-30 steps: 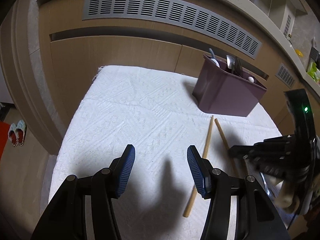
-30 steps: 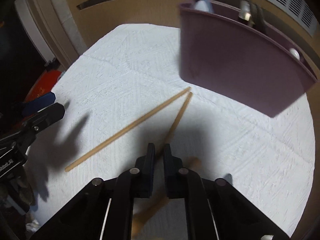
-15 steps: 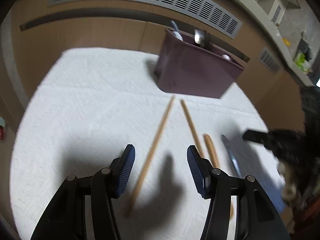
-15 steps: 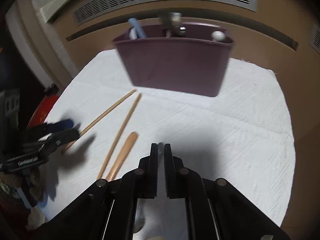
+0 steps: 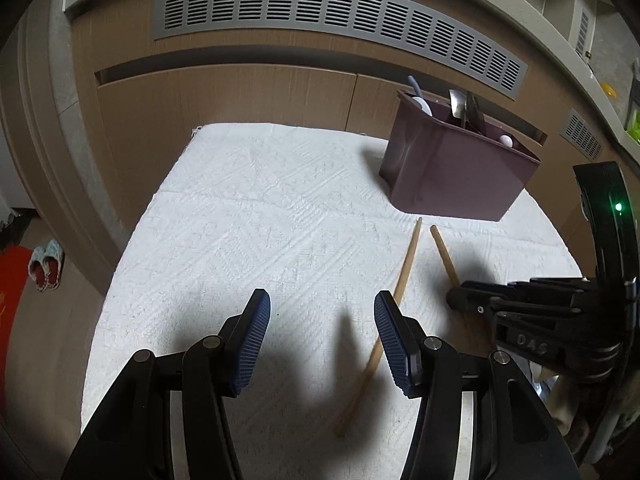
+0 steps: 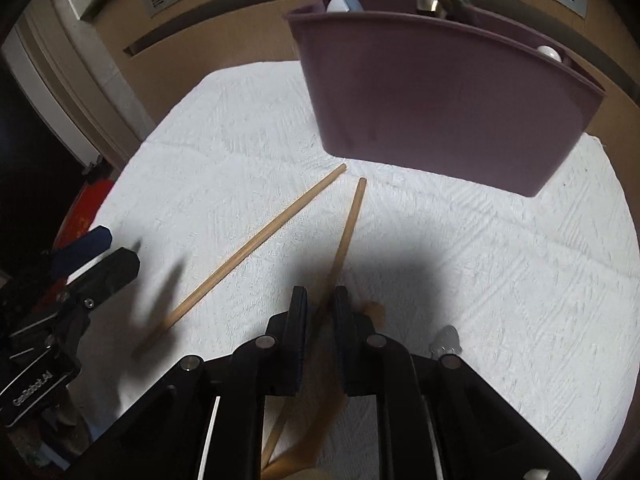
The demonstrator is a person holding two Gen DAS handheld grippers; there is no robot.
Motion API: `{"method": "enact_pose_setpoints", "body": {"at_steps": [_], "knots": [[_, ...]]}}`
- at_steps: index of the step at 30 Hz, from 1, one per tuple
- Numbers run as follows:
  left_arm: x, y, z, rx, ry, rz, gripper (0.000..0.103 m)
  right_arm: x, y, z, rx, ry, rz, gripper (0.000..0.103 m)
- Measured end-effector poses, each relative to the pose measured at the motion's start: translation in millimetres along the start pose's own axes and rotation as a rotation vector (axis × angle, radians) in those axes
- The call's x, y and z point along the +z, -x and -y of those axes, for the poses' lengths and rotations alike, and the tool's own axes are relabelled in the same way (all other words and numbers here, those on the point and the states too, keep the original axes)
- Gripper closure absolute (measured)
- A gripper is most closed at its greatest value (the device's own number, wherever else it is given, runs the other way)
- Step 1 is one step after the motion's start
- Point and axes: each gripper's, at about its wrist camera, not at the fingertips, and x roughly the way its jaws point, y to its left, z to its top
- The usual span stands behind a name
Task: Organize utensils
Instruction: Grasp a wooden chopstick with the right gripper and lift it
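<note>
Setting: a white textured cloth (image 5: 256, 216) covers the worktop, with brown cabinet fronts and a long grey vent grille (image 5: 336, 12) behind it.

Left gripper (image 5: 322, 340): seen from its own camera, its jaws stand wide apart with blue ribbed pads (image 5: 253, 344), hovering over bare cloth and holding nothing. In the right wrist view it shows at the left edge (image 6: 96, 256), blurred.

Right gripper (image 6: 320, 316): its black jaws are nearly closed, with a narrow gap between them. One chopstick runs through that gap; whether the jaws actually pinch it cannot be told. From the left wrist view the gripper reaches in from the right (image 5: 520, 304), low over the cloth.

Chopsticks: two wooden sticks lie on the cloth in a narrow V, tips close together just in front of the bin. The left chopstick (image 6: 256, 248) lies free, angled toward the left gripper. The right chopstick (image 6: 348, 232) leads back between the right gripper's jaws.

Utensil bin (image 5: 452, 168): a dark purple plastic container stands upright at the far right of the cloth. It holds a blue-handled spoon (image 5: 416, 94), some metal utensils (image 5: 464, 108) and a white rounded piece (image 5: 506, 141).

Other items: a wooden handle (image 6: 372, 310) and a metal piece (image 6: 446, 338) lie just right of the right gripper, partly hidden. A pair of slippers (image 5: 46, 264) sits on the floor at left.
</note>
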Motion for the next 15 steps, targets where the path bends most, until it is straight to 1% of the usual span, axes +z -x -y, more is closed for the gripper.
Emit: {"method": "enact_pose_setpoints", "body": {"at_steps": [2, 3, 4, 6, 7, 11, 13, 15], "knots": [[0, 0, 0, -0.006, 0.006, -0.004, 0.048, 4, -7, -9, -0.038, 0.042, 0.002, 0.093], [0, 1, 0, -0.010, 0.010, -0.006, 0.048, 5, -7, -10, -0.037, 0.050, -0.004, 0.094], [0, 2, 1, -0.014, 0.012, -0.007, 0.048, 5, -4, -10, -0.005, 0.038, -0.010, 0.096], [0, 3, 2, -0.020, 0.016, -0.010, 0.048, 6, 9, 3, 0.095, -0.013, -0.018, 0.098], [0, 4, 4, -0.026, 0.017, -0.014, 0.048, 5, 18, 10, 0.114, -0.037, -0.004, 0.098], [-1, 5, 20, -0.069, 0.013, -0.037, 0.048, -1, 57, 44, 0.143, -0.117, 0.071, 0.098], [-1, 3, 37, -0.117, 0.000, -0.057, 0.048, -9, 79, 62, 0.151, -0.158, 0.113, 0.098], [-3, -2, 57, -0.192, -0.013, -0.098, 0.048, -18, 94, 74, 0.127, -0.174, 0.145, 0.098]]}}
